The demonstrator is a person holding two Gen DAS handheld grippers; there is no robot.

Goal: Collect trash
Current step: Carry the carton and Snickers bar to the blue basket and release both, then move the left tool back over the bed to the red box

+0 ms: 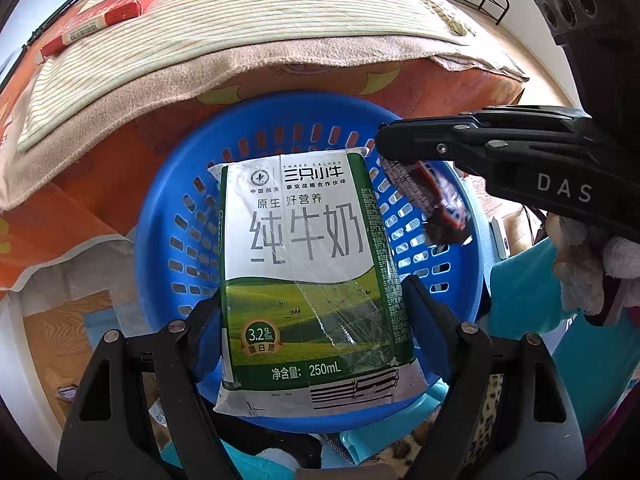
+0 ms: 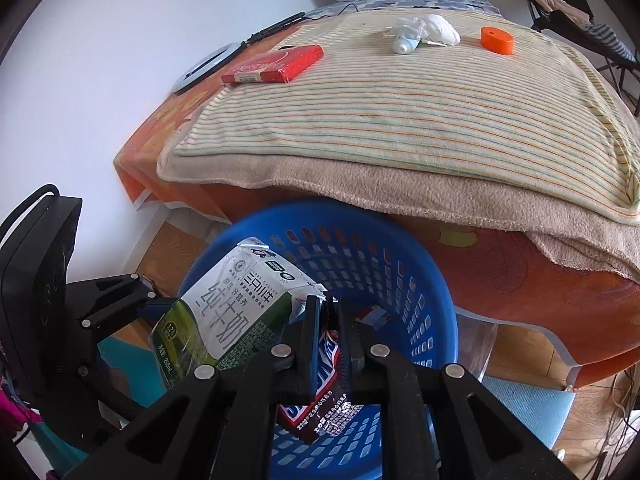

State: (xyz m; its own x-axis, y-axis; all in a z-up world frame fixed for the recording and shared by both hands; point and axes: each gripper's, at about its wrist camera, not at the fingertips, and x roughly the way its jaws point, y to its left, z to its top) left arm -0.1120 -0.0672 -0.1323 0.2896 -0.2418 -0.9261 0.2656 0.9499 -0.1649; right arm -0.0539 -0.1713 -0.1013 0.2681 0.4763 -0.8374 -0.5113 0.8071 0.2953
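My left gripper (image 1: 312, 320) is shut on a green and white 250 mL milk carton (image 1: 308, 256) and holds it over the blue perforated basket (image 1: 168, 216). The carton also shows in the right wrist view (image 2: 224, 312), with the left gripper (image 2: 160, 308) at its lower end. My right gripper (image 2: 326, 308) is shut on a dark Snickers wrapper (image 2: 320, 396), which hangs over the basket (image 2: 420, 280). In the left wrist view the right gripper (image 1: 384, 144) comes in from the right with the wrapper (image 1: 436, 200) below its tips.
A bed with a striped towel (image 2: 400, 112) stands behind the basket. On it lie a red box (image 2: 276, 66), a small tube with crumpled white tissue (image 2: 424, 32) and an orange cap (image 2: 497, 40). A small item (image 2: 374, 316) lies inside the basket. A black fan (image 2: 32, 280) stands at the left.
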